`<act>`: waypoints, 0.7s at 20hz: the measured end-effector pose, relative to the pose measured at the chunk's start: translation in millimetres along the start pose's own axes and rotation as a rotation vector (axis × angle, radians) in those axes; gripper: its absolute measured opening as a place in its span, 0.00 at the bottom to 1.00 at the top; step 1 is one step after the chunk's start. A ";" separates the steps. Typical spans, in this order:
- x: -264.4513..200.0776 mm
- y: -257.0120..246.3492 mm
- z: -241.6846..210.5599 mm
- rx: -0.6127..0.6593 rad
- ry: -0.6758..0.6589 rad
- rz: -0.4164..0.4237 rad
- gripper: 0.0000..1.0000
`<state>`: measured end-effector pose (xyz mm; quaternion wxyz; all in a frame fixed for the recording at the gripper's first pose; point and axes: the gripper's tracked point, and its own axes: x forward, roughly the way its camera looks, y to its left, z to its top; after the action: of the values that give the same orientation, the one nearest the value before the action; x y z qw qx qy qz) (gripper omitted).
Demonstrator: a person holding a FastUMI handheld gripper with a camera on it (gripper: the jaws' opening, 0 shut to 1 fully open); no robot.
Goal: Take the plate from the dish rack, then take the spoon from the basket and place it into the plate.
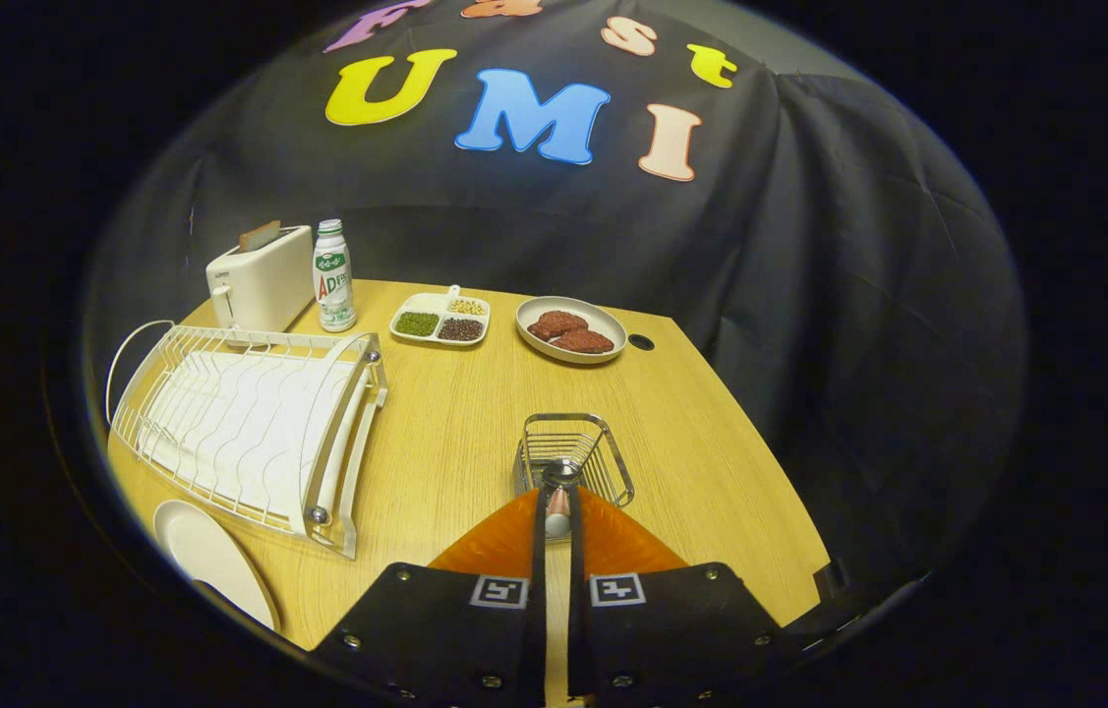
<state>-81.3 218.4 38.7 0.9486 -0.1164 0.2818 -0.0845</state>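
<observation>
Gripper (558,511) fingers clenched on the spoon handle (558,513), metal with a pale grip, pinched between the tips right at the near rim of the small wire mesh basket (573,454). Lift straight up until it clears the rim, no tilt. Round white plate (214,560) sits on the wooden table (475,413) to the near left, just in front of the empty white wire dish rack (249,428). Swing low over it, release gently so the spoon doesn't bounce off.
</observation>
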 end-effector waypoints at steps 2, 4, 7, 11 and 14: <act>0.8 -3.1 1.6 -0.018 0.002 -0.016 0.03; -3.4 -7.4 7.0 -0.026 -0.007 -0.041 0.03; -14.0 -12.3 18.9 -0.042 -0.034 -0.064 0.03; -25.2 -11.8 31.7 -0.053 -0.067 -0.077 0.03; -32.9 -10.2 42.0 -0.054 -0.091 -0.084 0.03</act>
<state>-86.1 223.3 92.6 0.9526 -0.1577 0.2351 -0.1114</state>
